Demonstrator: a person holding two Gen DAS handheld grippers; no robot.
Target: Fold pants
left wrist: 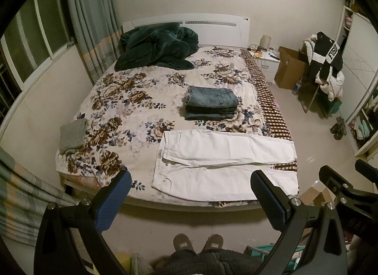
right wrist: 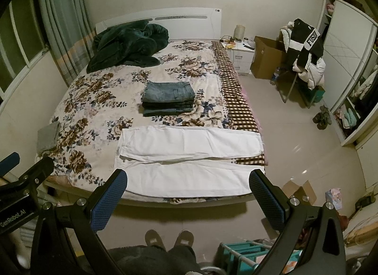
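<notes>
White pants [left wrist: 219, 163] lie flat along the near edge of the floral bed [left wrist: 132, 100], waist to the left, legs running right; they also show in the right wrist view [right wrist: 189, 156]. My left gripper [left wrist: 191, 194] is open and empty, held back above the floor in front of the bed. My right gripper [right wrist: 189, 194] is open and empty at about the same height, beside the left one. Neither touches the pants.
A stack of folded jeans [left wrist: 211, 103] sits mid-bed behind the pants. A folded grey cloth [left wrist: 72, 136] lies at the left edge. A dark green blanket [left wrist: 156, 48] is heaped by the headboard. A chair with clothes [left wrist: 326, 62] and cardboard boxes stand right.
</notes>
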